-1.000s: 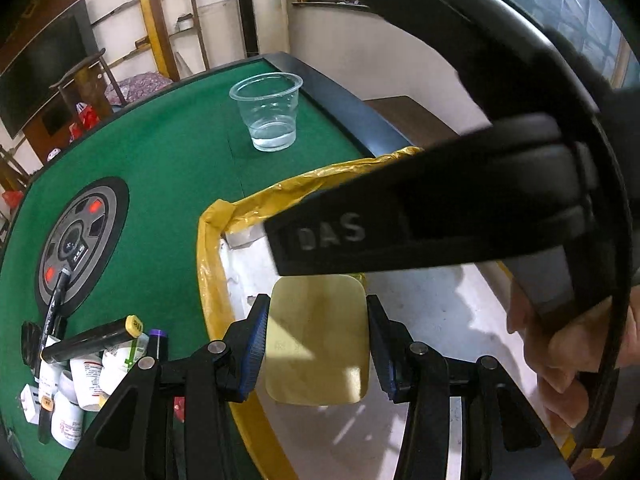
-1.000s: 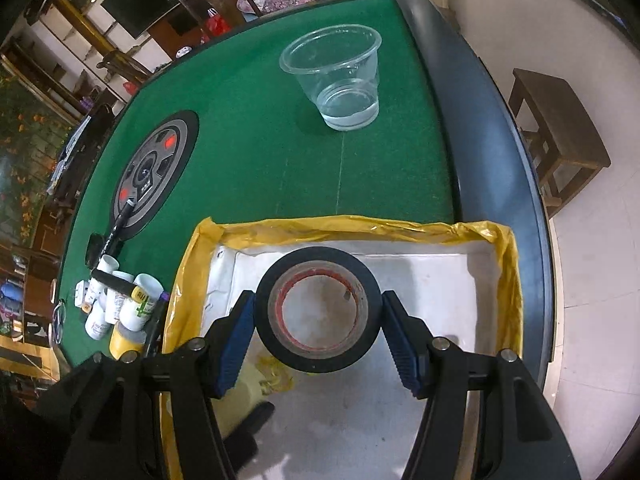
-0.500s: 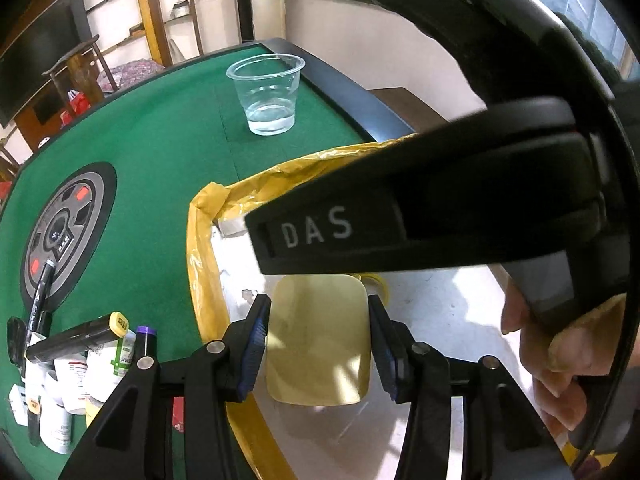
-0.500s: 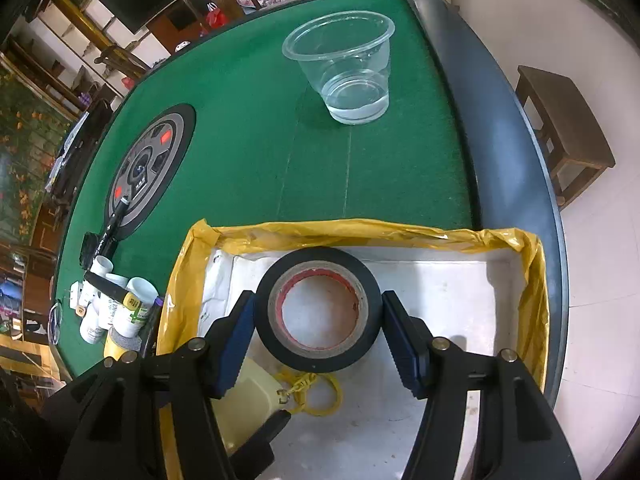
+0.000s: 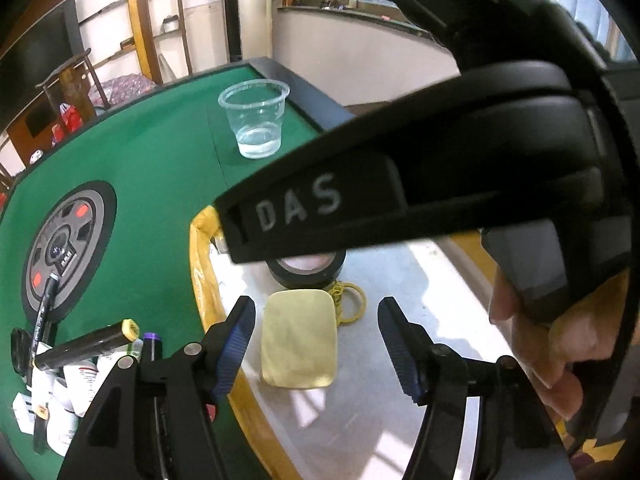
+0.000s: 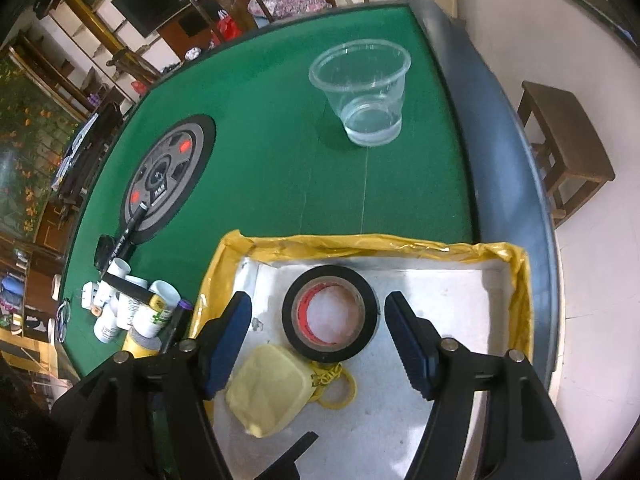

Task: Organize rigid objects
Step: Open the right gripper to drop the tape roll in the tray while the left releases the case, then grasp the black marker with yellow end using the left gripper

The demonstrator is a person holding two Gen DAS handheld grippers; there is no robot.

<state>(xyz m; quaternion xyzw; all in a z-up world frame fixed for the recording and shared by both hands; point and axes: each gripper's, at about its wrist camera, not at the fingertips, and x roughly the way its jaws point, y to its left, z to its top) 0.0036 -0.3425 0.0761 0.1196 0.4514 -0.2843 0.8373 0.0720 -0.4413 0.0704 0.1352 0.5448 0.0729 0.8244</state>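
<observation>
A white tray with a yellow plastic rim (image 6: 516, 280) (image 5: 200, 280) sits on the green table. In it lie a black tape roll (image 6: 330, 314) (image 5: 308, 268), a pale yellow flat block (image 6: 272, 390) (image 5: 299, 344) and yellow rubber bands (image 6: 336, 388) (image 5: 348, 300). My right gripper (image 6: 320, 340) is open, its jaws either side of the tape roll, not touching it. My left gripper (image 5: 316, 348) is open, its jaws apart from the yellow block lying between them. The right gripper's black body (image 5: 440, 184) crosses the left wrist view and hides most of the tape roll.
A clear plastic cup (image 6: 364, 92) (image 5: 256, 120) stands on the green felt beyond the tray. Small white bottles and markers (image 6: 132, 308) (image 5: 68, 372) cluster left of the tray. A grey round disc (image 6: 168, 176) lies at the left. The table's dark edge (image 6: 504, 152) runs along the right.
Both grippers opened. The tape roll left the right gripper and the yellow block left the left gripper; both now lie in the tray.
</observation>
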